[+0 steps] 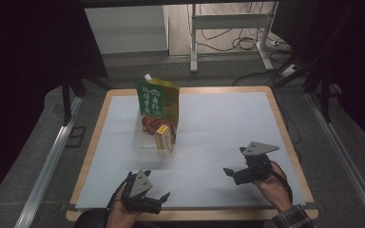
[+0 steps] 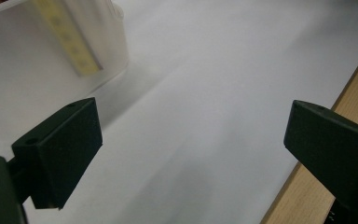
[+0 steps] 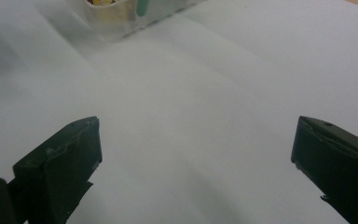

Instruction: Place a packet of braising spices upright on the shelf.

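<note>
The clear plastic bin [image 1: 145, 142] stands on the white mat [image 1: 218, 123], left of its middle and toward the far half of the table [image 1: 285, 137]. In it we see a tall green-and-orange pouch [image 1: 158, 102] with a white spout, standing upright and rising well above the rim, and a small yellowish box [image 1: 164, 137] leaning at the bin's front right corner. We cannot read what lies lower in the bin. Our left gripper [image 1: 159, 198] rests near the mat's near edge, jaws spread wide, holding nothing. Our right gripper [image 1: 234, 164] sits at the near right, jaws also wide apart with nothing between them. Both are well apart from the bin.
</note>
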A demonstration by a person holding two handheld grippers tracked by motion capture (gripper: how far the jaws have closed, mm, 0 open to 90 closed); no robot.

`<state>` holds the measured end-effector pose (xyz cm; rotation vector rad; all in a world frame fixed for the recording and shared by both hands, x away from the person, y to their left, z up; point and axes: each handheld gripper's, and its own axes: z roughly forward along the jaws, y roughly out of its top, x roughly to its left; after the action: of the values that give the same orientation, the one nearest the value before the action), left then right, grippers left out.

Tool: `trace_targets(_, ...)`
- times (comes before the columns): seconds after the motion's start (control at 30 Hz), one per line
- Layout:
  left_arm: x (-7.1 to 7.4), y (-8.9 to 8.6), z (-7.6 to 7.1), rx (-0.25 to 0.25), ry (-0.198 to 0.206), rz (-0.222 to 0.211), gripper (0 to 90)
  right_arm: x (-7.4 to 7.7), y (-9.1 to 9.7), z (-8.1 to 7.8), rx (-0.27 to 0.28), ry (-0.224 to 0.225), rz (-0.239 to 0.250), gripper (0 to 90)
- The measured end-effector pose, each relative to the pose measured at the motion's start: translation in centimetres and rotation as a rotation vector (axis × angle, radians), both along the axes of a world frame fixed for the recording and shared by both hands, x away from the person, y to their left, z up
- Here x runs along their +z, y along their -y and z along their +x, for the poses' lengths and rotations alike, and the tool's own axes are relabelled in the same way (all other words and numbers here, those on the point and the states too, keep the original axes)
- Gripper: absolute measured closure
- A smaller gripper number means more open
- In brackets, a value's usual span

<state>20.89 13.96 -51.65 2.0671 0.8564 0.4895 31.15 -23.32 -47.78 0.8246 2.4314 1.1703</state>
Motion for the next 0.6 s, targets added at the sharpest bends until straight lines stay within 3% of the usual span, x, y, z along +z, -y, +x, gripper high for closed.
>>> trace_targets(0.4,-0.1,0.0,0.0,0.007,0.012,0.013,3.9,-0.4,1.6,-1.4,-0.028,0.024,-0.016,1.6)
trace_targets(0.6,-0.2,0.1,0.0,0.009,0.02,0.021,3.5,-0.8,2.5,-1.9,-0.045,0.014,-0.032,1.6)
